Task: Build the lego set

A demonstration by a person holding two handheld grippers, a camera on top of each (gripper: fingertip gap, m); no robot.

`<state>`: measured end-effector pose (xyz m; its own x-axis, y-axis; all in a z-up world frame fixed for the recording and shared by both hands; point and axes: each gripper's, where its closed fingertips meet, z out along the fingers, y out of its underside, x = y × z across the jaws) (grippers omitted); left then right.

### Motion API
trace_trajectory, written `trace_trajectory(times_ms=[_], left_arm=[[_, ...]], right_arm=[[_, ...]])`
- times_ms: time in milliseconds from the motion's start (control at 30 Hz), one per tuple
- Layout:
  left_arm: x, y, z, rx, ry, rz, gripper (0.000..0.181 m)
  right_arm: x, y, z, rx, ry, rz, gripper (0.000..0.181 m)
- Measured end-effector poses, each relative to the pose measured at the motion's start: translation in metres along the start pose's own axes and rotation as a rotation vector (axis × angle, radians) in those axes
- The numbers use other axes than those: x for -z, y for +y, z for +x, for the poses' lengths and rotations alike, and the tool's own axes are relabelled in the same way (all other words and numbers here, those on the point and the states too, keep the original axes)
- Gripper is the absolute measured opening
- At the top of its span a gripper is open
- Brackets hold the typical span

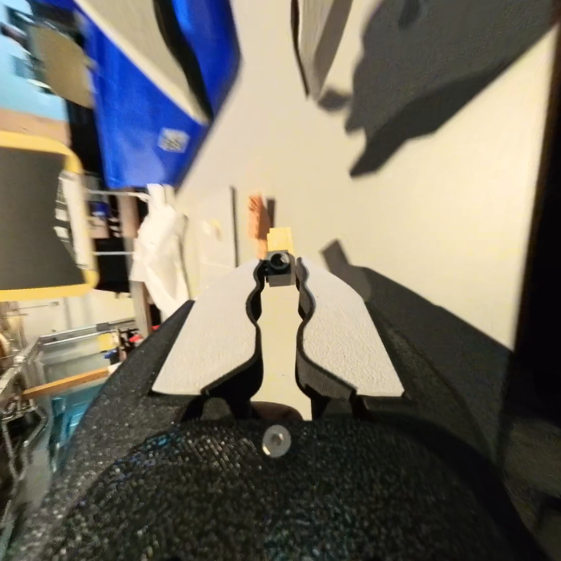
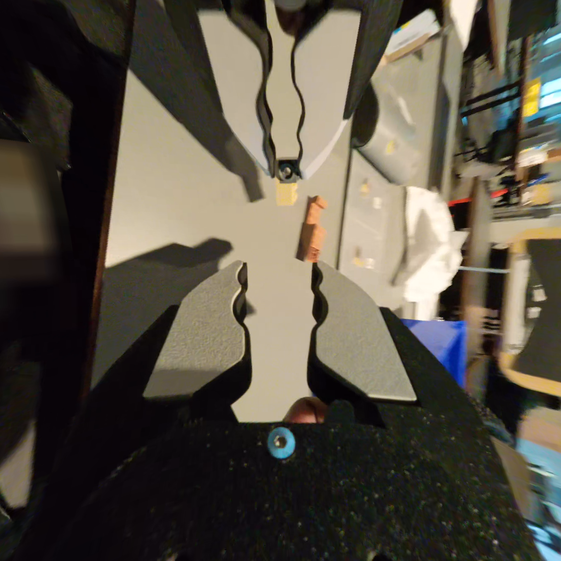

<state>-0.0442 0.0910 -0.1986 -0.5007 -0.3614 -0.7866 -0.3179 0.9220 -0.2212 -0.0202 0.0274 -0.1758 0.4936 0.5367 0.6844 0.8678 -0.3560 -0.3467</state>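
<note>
My left gripper is shut on a small dark grey lego piece with a round hole, which has a yellow brick attached at its far end. The same gripper shows at the top of the right wrist view, holding the grey piece and yellow brick over the white table. A brown lego assembly lies on the table just beyond my right gripper, which is open and empty. The brown assembly also shows in the left wrist view.
The white table has a dark edge on one side. A clear bag with small parts and crumpled white paper lie on it. A blue box stands at the table's end. Both views are motion-blurred. Across from one pair of fingers to the other is roughly 7 cm.
</note>
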Motion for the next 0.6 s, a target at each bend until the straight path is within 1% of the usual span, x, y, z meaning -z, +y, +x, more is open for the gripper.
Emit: trace_trajectory(times_ms=[33,167,233,333,467,533,600], left_arm=[[-0.008,0.007,0.004,0.001,0.029,-0.017,0.019],[-0.025,0.021,0.013,0.007,0.119,-0.047,0.02],[-0.027,0.023,0.015,0.042,0.18,-0.025,0.019],[-0.029,0.024,0.012,0.095,0.217,0.02,0.028],[-0.026,0.023,0.013,0.169,0.277,0.078,0.037],[-0.018,0.019,0.013,0.224,0.313,0.129,0.038],[-0.011,0.013,0.004,0.335,0.336,0.209,0.034]], right_arm=[[-0.006,0.002,-0.003,-0.026,-0.006,0.002,0.039],[-0.022,0.009,-0.011,-0.111,-0.036,0.02,0.039],[-0.027,0.014,-0.012,-0.159,-0.049,0.035,0.039],[-0.032,0.02,-0.012,-0.211,-0.069,0.053,0.039],[-0.034,0.028,-0.007,-0.263,-0.08,0.078,0.038],[-0.035,0.032,-0.005,-0.281,-0.083,0.087,0.038],[-0.035,0.035,-0.004,-0.295,-0.088,0.097,0.037]])
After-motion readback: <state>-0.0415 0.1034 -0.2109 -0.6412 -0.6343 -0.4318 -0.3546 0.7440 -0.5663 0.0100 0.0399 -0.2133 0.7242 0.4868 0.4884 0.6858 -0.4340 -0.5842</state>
